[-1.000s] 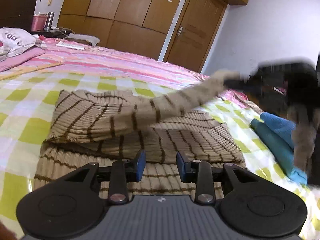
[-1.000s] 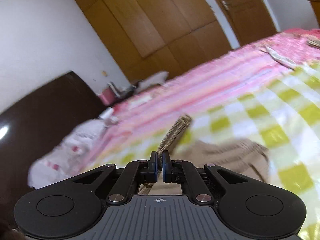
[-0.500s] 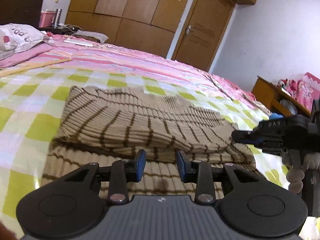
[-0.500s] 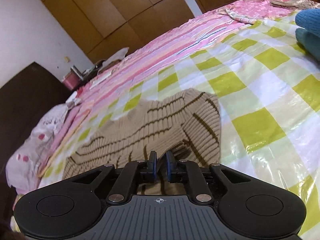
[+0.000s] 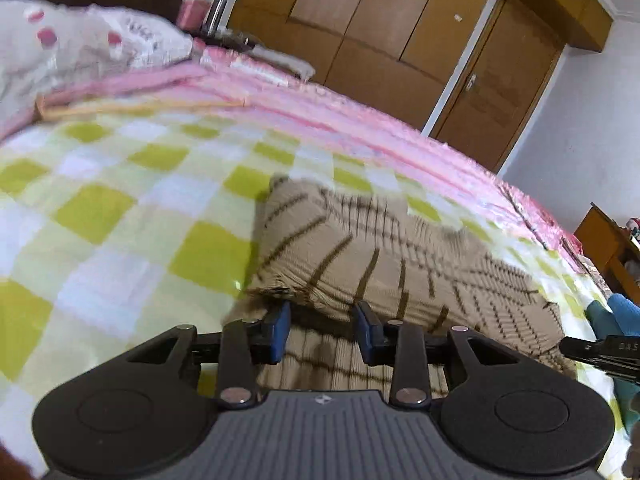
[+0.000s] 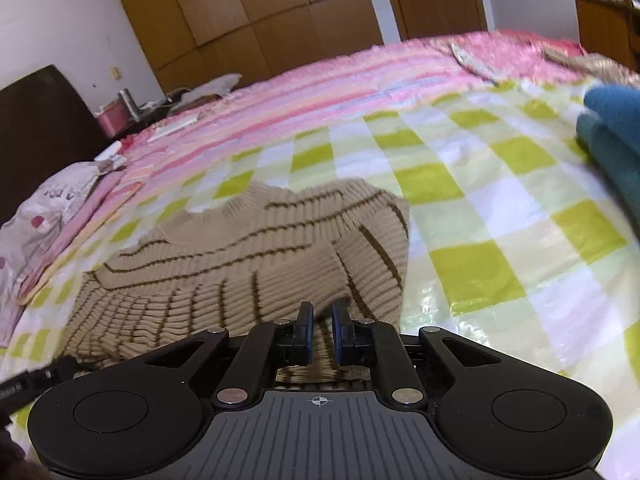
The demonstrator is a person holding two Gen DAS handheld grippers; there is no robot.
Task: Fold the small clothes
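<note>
Left tongs: found spread wide, empty, at the near edge of the beige ribbed knit sweater with brown stripes, part-folded on the green-and-white checked bed cover. Right tongs: narrowly parted, grip on fabric not determinable. Judged soft, light, limp; best pinched at hem corners through doubled layers.

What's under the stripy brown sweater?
The sweater lies on a green-and-white checked sheet that shows all around it. Its own folded layers are stacked on each other; whatever lies directly beneath is covered.
</note>
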